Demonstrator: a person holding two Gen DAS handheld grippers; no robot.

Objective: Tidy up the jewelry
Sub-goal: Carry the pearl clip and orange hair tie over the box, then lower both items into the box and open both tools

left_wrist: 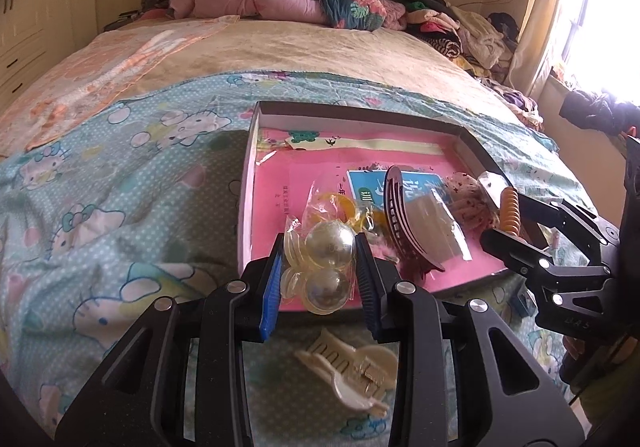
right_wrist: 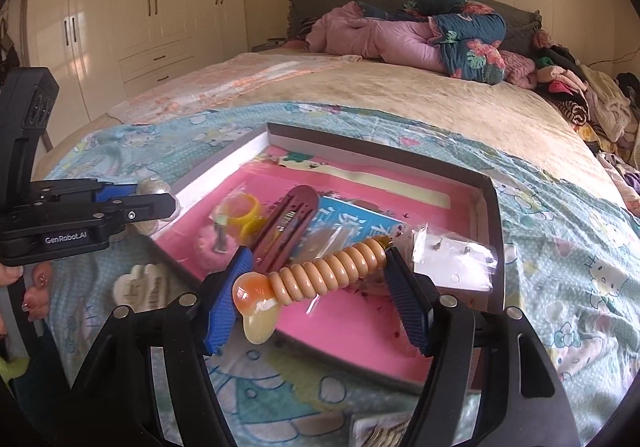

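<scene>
Right wrist, left claw (right_wrist: 160,207) marked "GenRobot.AI"

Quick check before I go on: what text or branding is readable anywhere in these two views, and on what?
"GenRobot.AI": on the side of the left gripper, right wrist view.
Embossed marking on the right gripper body, left wrist view: too faint to read.
Large characters on the blue card in the box: partly covered, unreadable.
Small vertical print on the pink liner: too small.
</scene>
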